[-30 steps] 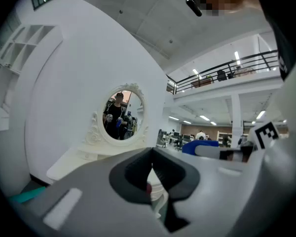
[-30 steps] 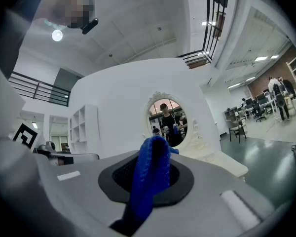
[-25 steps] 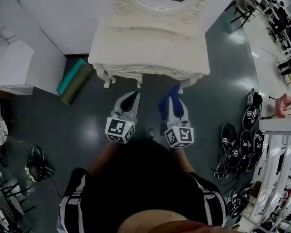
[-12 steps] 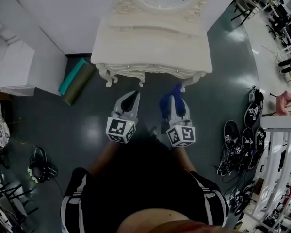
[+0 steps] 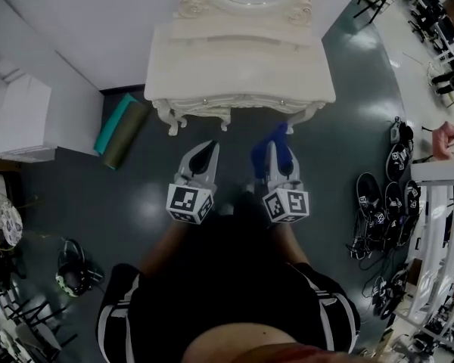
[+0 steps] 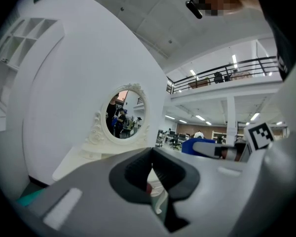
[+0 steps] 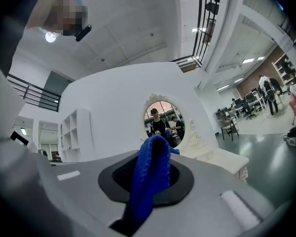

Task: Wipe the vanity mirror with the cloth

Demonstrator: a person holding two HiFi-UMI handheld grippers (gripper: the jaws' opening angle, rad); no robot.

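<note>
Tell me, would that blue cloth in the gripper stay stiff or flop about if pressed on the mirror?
Probably floppy: the blue cloth folds over softly above the right gripper pinching it. Its knitted-looking texture suggests it is light and grippy rather than slippery, so it should flatten against the vanity mirror.

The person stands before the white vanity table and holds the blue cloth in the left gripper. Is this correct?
Not quite. The blue cloth is clamped in the right gripper, not the left one, as the right gripper view shows. The person does stand before the white vanity table.
</note>
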